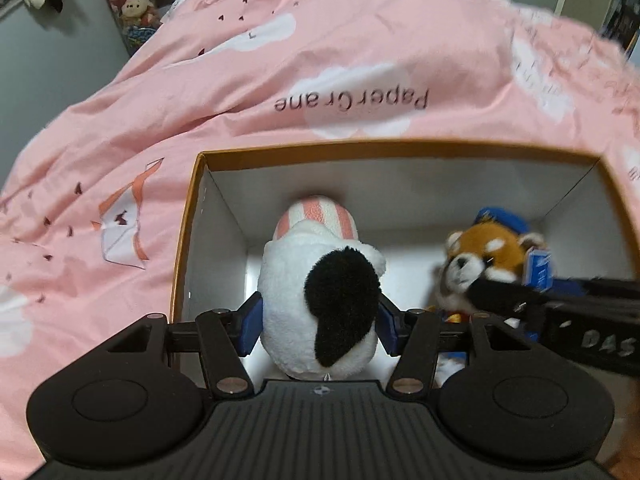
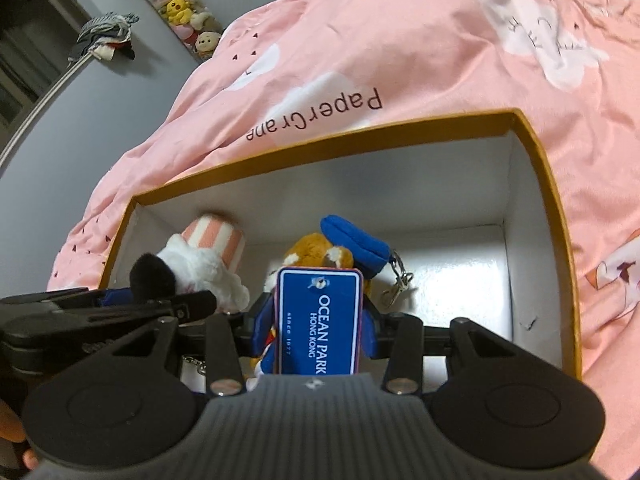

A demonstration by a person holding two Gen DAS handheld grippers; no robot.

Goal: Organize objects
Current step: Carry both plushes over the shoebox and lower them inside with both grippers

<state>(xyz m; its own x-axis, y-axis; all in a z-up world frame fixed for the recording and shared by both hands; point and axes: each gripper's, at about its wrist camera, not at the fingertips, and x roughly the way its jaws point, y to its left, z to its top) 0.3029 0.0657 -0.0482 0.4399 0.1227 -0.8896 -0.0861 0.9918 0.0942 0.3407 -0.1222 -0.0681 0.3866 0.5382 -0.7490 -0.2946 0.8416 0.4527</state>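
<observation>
An open cardboard box (image 1: 380, 148) with an orange rim and white inside lies on the bed. My left gripper (image 1: 320, 328) is lowered into it. Its blue pads press both sides of a white plush dog (image 1: 296, 280) with a black ear and a pink-striped hat. In the right wrist view my right gripper (image 2: 318, 324) is shut on a red panda plush (image 2: 316, 254) with a blue cap, inside the same box (image 2: 320, 140). A blue "Ocean Park Hong Kong" tag (image 2: 320, 320) covers most of its body. The panda (image 1: 480, 256) sits to the right of the dog (image 2: 200, 268).
A pink duvet (image 1: 280, 80) printed "Paper Crane" covers the bed around the box. The panda's metal clasp (image 2: 400, 284) hangs over the bare right part of the box floor. A tall holder of plush toys (image 2: 180, 0) and hanging clothes (image 2: 104, 36) stand by the grey wall.
</observation>
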